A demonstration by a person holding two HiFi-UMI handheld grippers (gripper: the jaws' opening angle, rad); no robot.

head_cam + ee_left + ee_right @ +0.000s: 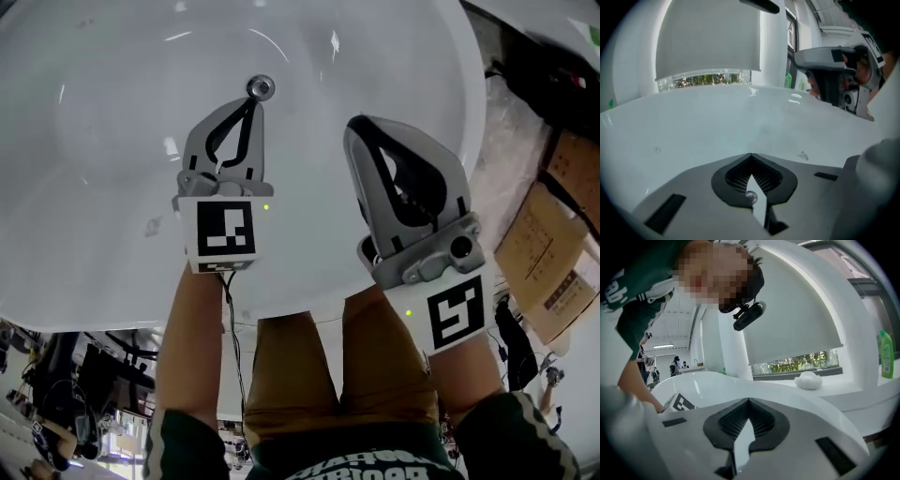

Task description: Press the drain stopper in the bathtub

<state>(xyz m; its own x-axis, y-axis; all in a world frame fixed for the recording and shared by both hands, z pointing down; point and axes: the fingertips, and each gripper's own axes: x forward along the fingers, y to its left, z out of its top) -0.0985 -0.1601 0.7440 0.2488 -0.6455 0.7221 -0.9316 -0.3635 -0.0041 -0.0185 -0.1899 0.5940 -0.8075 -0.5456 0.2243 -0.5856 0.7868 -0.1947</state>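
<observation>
White bathtub (94,141), one chrome drain stopper (260,88) just beyond my left gripper's (250,101) closed-together jaws, my right gripper's (359,128) jaws pressed together, holding nothing.

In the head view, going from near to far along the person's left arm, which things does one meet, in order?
left forearm → marker cube → left tongs → drain stopper → bathtub surface beyond

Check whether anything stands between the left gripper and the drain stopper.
Nothing visible does. The left gripper, shut, sits right beside the drain stopper on the bathtub floor; the right gripper hangs aside.
</observation>
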